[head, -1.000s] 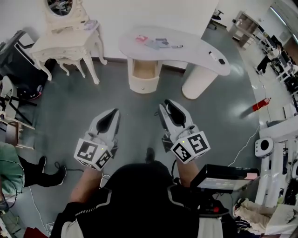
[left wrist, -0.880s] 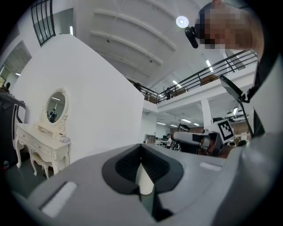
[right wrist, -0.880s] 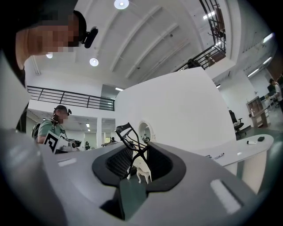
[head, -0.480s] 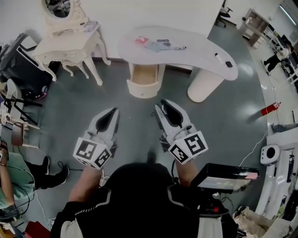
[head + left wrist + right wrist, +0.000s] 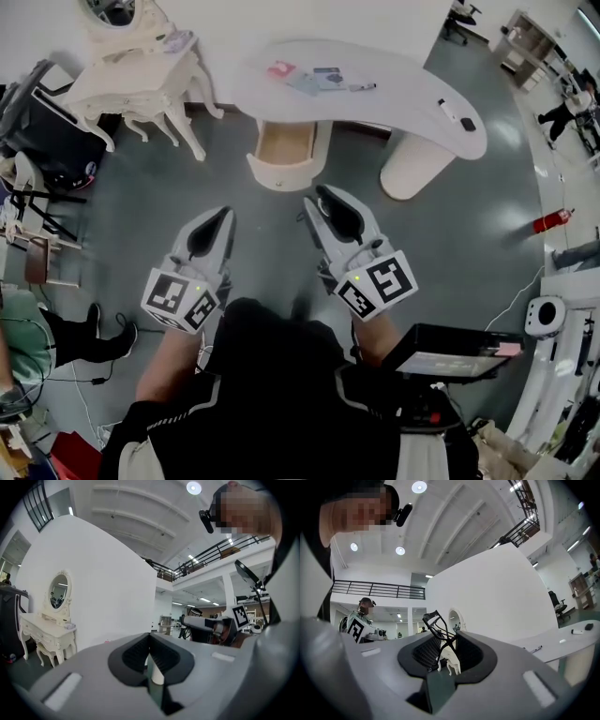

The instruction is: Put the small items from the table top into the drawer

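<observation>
Head view: left gripper (image 5: 222,215) and right gripper (image 5: 315,195) held out side by side over glossy grey floor (image 5: 450,244). Tips aimed at white curved-top table (image 5: 412,98), well apart from it.

Cream drawer with wooden inside (image 5: 279,176) open under table's left part, pulled out toward the grippers.

Lying on the table top:
- small red item (image 5: 279,68) near the left end
- grey-blue flat cards (image 5: 316,81) just right of it
- dark pen (image 5: 364,87) beside the cards
- small white stick-shaped piece (image 5: 448,110) and small black piece (image 5: 467,124) farther right, near the front edge

Too small to tell what each is.

Right gripper view: jaws partly closed and clamped on a black wire-frame metal tool (image 5: 436,623) shaped like an eyelash curler. Sticks up out of the dark pads, tilted left, looped end on top. Not made out in head view.

Left gripper view: dark pads meeting at the tips, nothing held between them. Only a white column shape and floor visible through the slit below.

Surroundings:
- ornate white dressing table with oval mirror (image 5: 141,80) at far left against the wall, beside the curved table but apart from it
- red fire extinguisher (image 5: 549,221) lying on the floor at far right
</observation>
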Motion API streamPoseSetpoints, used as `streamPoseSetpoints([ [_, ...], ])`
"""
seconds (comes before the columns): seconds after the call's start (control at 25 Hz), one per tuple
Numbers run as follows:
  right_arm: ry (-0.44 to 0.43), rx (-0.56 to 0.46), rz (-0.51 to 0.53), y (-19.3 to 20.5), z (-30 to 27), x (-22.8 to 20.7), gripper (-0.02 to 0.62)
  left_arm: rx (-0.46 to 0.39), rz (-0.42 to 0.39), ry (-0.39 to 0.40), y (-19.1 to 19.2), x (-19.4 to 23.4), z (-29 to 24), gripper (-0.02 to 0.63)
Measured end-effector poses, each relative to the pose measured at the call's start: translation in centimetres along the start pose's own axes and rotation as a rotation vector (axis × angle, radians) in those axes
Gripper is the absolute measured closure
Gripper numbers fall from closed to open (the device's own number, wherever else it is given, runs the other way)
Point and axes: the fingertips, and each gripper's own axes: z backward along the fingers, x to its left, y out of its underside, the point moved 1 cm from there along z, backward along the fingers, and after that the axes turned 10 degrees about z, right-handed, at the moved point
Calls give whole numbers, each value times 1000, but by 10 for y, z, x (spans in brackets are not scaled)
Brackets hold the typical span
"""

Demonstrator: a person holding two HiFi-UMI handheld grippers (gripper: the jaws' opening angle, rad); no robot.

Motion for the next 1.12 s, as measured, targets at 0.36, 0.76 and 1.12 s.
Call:
streamPoseSetpoints([
  [0.36,28,-1,-73,7,-34,-22,497,18,25,56,-9,28,-35,607],
  [0.76,91,-2,-83,7,-104,-43,497,-8,33,144,-38,93,-73,607],
  [1.12,116,-31,-173,11,-160,-52,495,-10,51,181,-52,151,-91,607],
])
